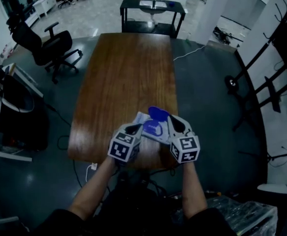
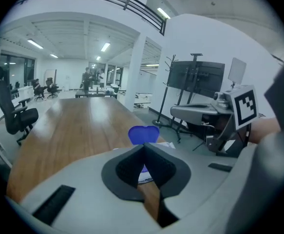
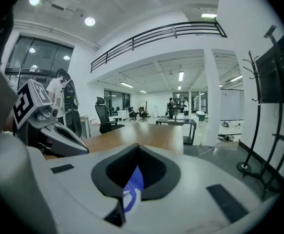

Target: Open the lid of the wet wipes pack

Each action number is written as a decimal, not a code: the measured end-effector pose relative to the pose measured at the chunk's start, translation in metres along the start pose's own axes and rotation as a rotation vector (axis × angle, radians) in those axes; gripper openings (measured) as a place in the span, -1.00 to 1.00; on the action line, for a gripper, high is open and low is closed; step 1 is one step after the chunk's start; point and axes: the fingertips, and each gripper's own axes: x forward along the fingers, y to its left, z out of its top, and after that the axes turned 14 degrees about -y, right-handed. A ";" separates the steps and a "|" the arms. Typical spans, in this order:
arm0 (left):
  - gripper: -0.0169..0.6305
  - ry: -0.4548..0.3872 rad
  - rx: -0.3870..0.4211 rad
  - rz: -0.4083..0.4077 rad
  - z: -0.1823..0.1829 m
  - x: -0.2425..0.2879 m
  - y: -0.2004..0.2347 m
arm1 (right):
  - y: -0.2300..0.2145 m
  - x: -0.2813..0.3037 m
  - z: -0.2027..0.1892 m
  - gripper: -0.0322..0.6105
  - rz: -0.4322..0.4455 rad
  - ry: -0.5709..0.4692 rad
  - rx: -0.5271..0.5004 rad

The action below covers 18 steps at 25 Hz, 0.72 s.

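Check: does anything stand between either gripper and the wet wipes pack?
Nothing visible does. The left gripper and the right gripper are both closed on the wet wipes pack, one at each side, above the table. Its blue lid stands raised between them.

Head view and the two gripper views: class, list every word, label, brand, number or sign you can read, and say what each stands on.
No word or number can be read in any view.
On the white and blue wet wipes pack: blue print, too blurred to read.
On the left gripper and the right gripper: cubes with black-and-white square markers, patterns without letters.
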 end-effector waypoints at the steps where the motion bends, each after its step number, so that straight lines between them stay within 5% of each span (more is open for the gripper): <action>1: -0.93 -0.013 0.004 -0.013 0.005 -0.005 -0.004 | 0.006 -0.006 0.007 -0.86 -0.011 -0.014 0.004; 9: -0.93 -0.135 0.043 -0.106 0.044 -0.044 -0.033 | 0.046 -0.049 0.051 -0.87 -0.085 -0.108 0.032; 18: -0.93 -0.308 0.119 -0.189 0.096 -0.084 -0.063 | 0.087 -0.072 0.093 -0.87 -0.052 -0.206 0.023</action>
